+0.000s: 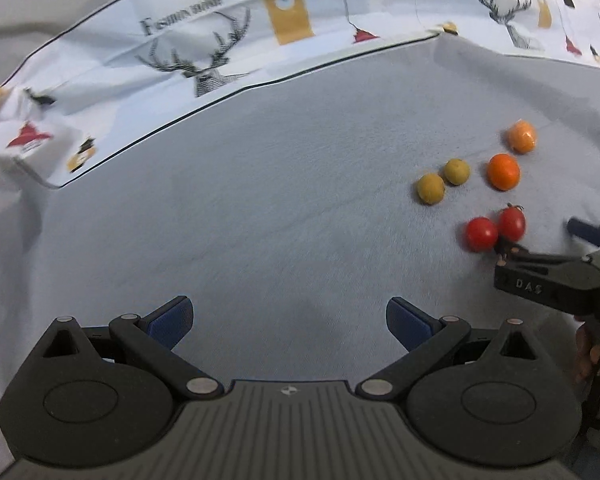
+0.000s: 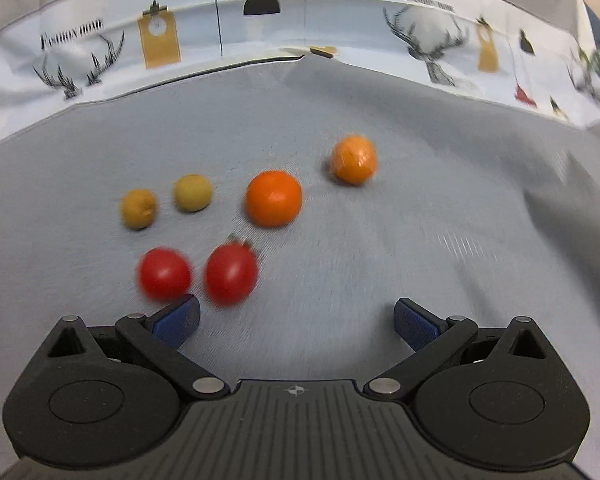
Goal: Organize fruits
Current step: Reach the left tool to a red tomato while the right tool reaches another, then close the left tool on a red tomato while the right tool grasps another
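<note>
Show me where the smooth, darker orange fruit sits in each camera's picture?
Left wrist view: the orange fruit lies far right, above the two red tomatoes.
Right wrist view: the orange fruit is near centre, above the tomatoes.
Shared landmark: the pair of yellow-green fruits to its left.

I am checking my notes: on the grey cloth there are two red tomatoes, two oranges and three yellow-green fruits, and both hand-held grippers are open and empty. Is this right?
Not quite: there are only two yellow-green fruits, as the right wrist view shows. The rest holds: two red tomatoes, two oranges, and the left hand-held gripper and right hand-held gripper open and empty.
</note>
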Action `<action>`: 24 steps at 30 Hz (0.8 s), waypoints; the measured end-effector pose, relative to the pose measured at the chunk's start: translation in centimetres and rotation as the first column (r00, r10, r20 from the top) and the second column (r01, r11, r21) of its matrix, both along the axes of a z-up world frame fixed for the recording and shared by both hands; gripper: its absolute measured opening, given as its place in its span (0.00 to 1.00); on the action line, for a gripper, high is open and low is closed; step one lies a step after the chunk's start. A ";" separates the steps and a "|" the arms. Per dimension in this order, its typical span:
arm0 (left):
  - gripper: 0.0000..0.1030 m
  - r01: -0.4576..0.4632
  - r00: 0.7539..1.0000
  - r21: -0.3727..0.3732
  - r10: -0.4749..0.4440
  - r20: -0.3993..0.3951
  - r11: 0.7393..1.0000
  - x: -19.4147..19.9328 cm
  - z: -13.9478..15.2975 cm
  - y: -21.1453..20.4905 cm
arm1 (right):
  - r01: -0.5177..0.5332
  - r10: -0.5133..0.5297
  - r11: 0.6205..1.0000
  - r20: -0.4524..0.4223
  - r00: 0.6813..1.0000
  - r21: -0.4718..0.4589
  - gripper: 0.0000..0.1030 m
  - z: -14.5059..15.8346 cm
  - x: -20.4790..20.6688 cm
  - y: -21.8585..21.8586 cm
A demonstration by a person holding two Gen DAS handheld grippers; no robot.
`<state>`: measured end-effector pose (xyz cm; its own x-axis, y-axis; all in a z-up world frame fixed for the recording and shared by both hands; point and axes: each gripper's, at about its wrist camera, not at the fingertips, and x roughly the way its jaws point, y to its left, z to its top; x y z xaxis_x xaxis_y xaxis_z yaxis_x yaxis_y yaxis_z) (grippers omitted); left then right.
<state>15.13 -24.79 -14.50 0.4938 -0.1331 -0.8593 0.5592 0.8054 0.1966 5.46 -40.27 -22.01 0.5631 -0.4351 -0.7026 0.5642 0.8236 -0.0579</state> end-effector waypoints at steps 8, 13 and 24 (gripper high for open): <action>1.00 0.252 0.967 -0.049 -0.253 -0.010 0.966 -0.8 -2.8 -7.0 | 0.164 -0.165 0.986 0.033 0.986 0.018 0.99 -0.2 -2.1 -4.6; 1.00 0.355 0.935 -0.050 -0.356 -0.013 0.934 -1.6 -4.9 -11.1 | 0.183 -0.183 0.983 0.032 0.983 0.015 0.92 -0.1 -2.9 -4.5; 0.32 0.365 0.919 -0.143 -0.381 -0.103 0.920 0.1 -5.0 -11.7 | 0.215 -0.218 0.976 0.117 0.969 0.043 0.28 0.8 -4.1 -5.3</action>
<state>15.20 -36.49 -19.49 0.2770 -0.3915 -0.8775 0.8373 0.5463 0.0205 1.37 -45.54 -21.19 0.5390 -0.5356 -0.6501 0.7305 0.6815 0.0442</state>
